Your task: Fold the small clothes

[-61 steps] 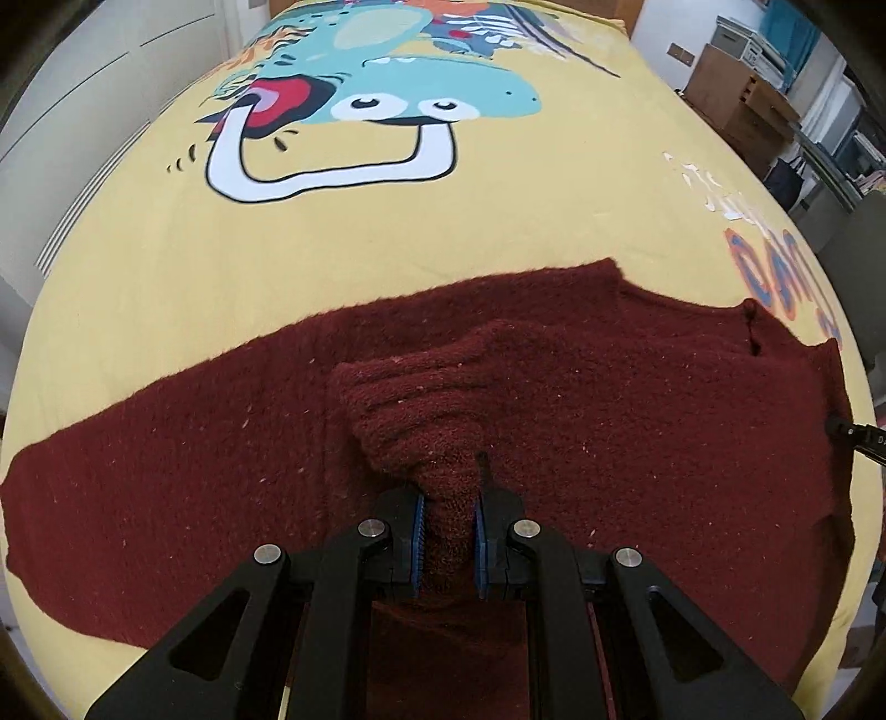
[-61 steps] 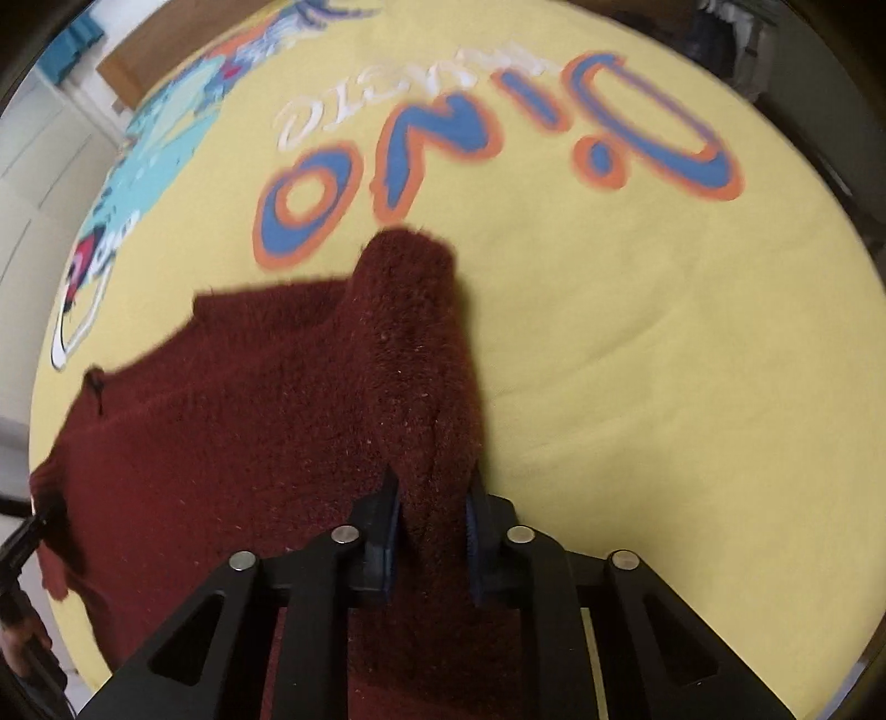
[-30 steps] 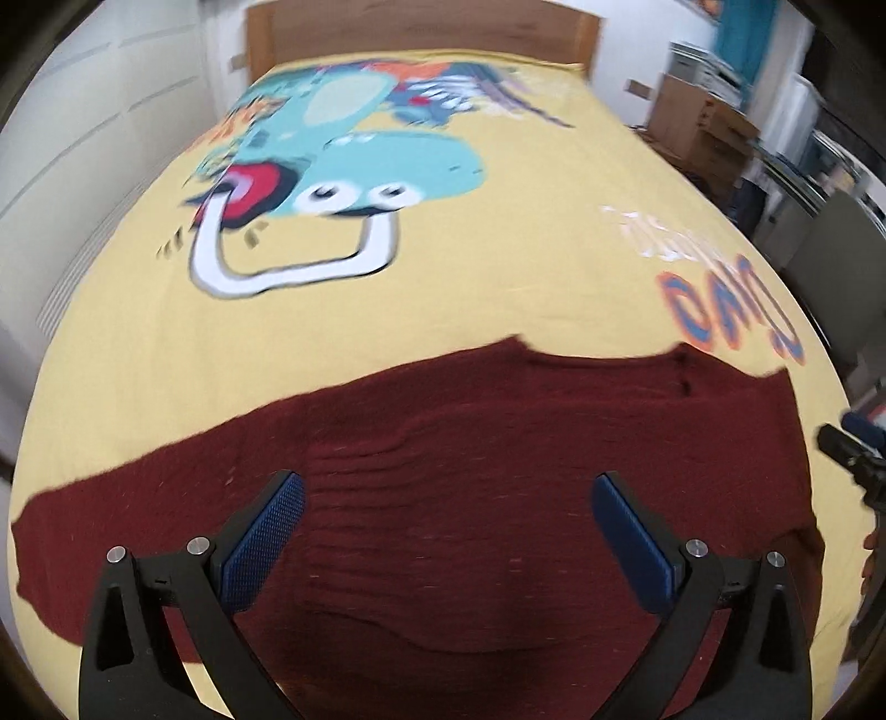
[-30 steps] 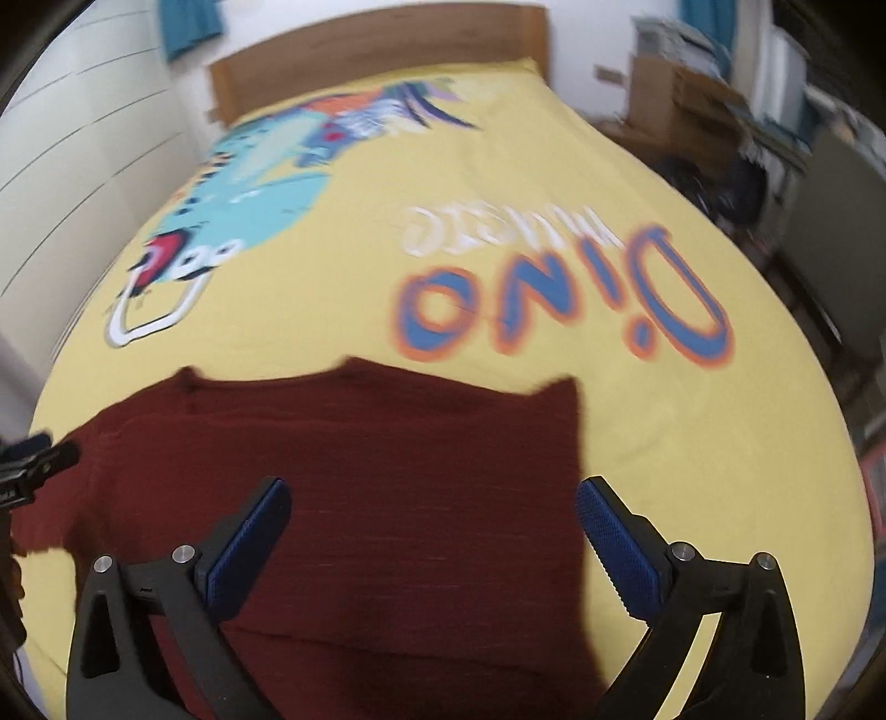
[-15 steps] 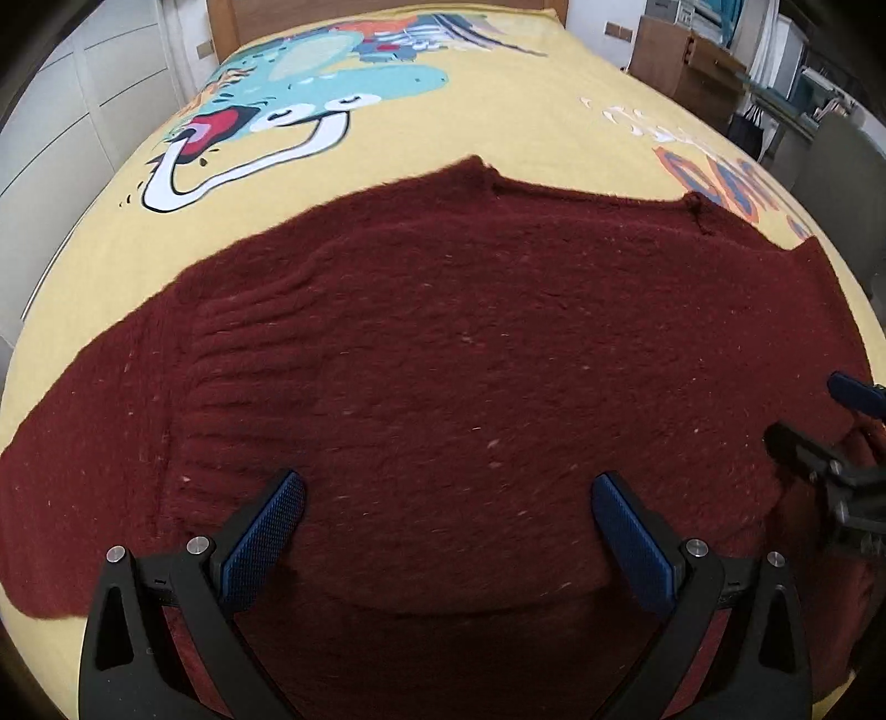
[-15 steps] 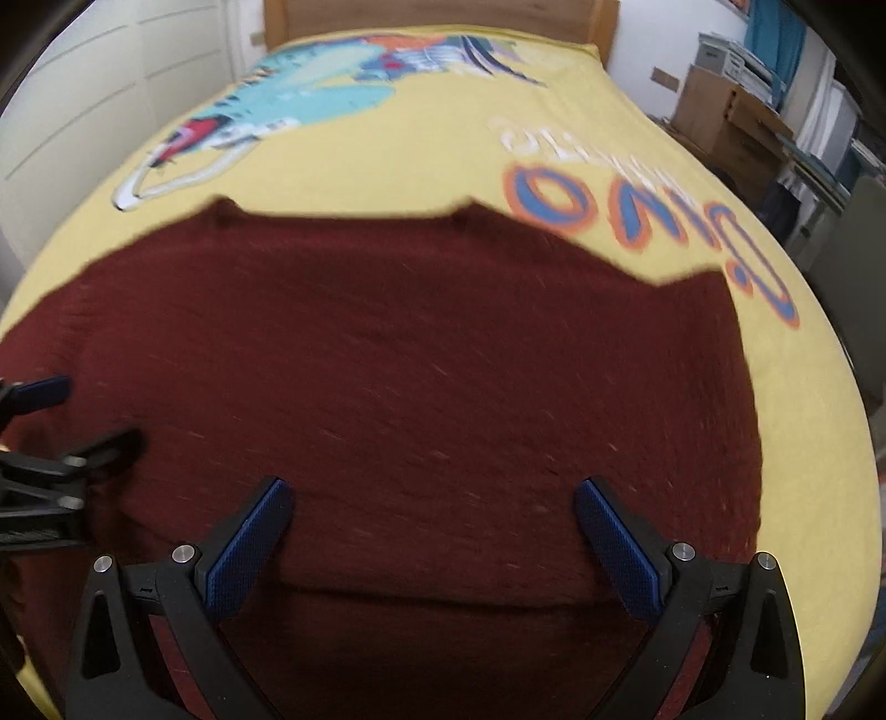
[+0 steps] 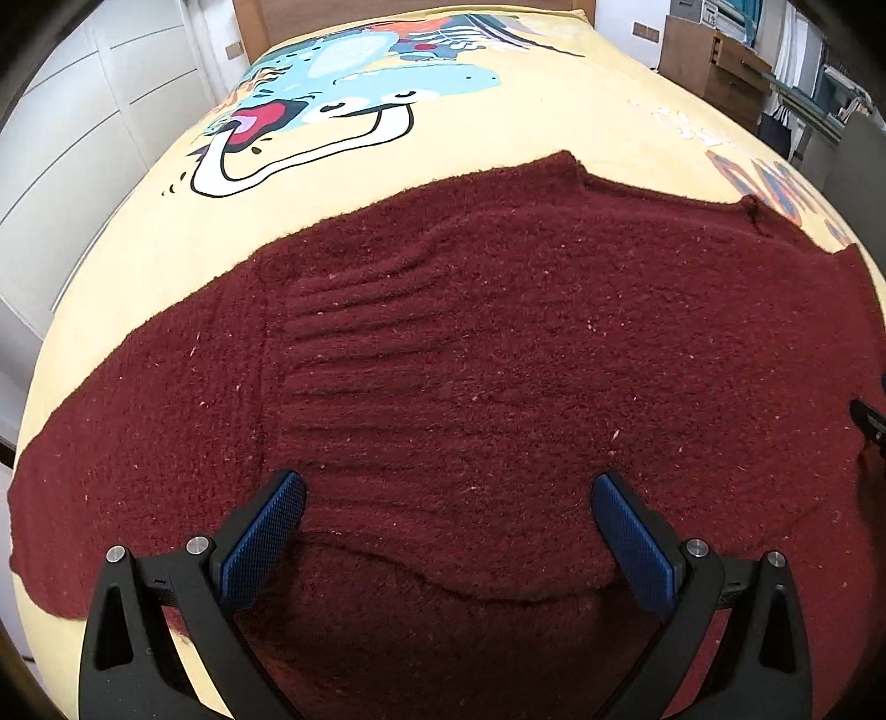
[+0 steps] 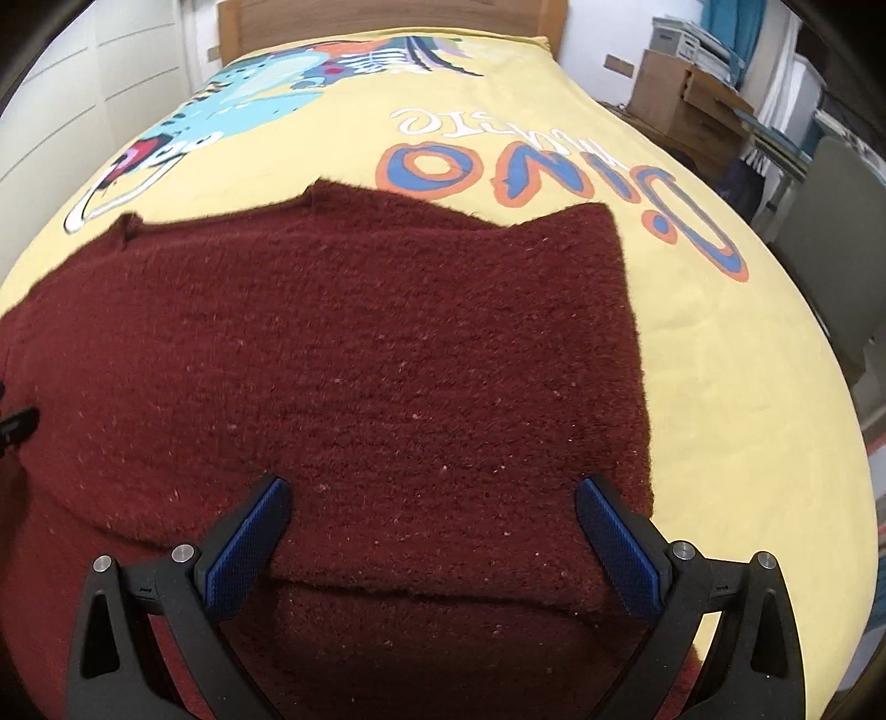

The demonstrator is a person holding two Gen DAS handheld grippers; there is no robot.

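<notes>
You have both tools hanging over the dark red knitted sweater [image 7: 498, 360], and neither has hold of anything: on your left gripper [image 7: 448, 540] the jaws stand wide apart with only wool between them, and your right gripper [image 8: 432, 531] is spread just as wide. That looks sensible for this stage, since a folded edge [image 8: 421, 595] already runs across the near part of the garment between the blue pads [image 8: 246, 545], so I judge you are free to choose the next hold rather than carry cloth. The sweater lies flat on the bed, filling the near half of both views; in the left view one sleeve [image 7: 127, 432] trails out toward 9 o'clock, and in the right view the side edge [image 8: 637, 354] drops straight at about 3 o'clock.

Under it is a yellow bedspread [image 7: 554, 116] printed with a cartoon dinosaur [image 7: 354, 99] at 12 o'clock and orange-and-blue lettering [image 8: 531, 171]. A wooden headboard [image 8: 387, 22] closes the far end, with white panelled wall at 10 o'clock and a wooden cabinet [image 8: 681, 99] at 2 o'clock
</notes>
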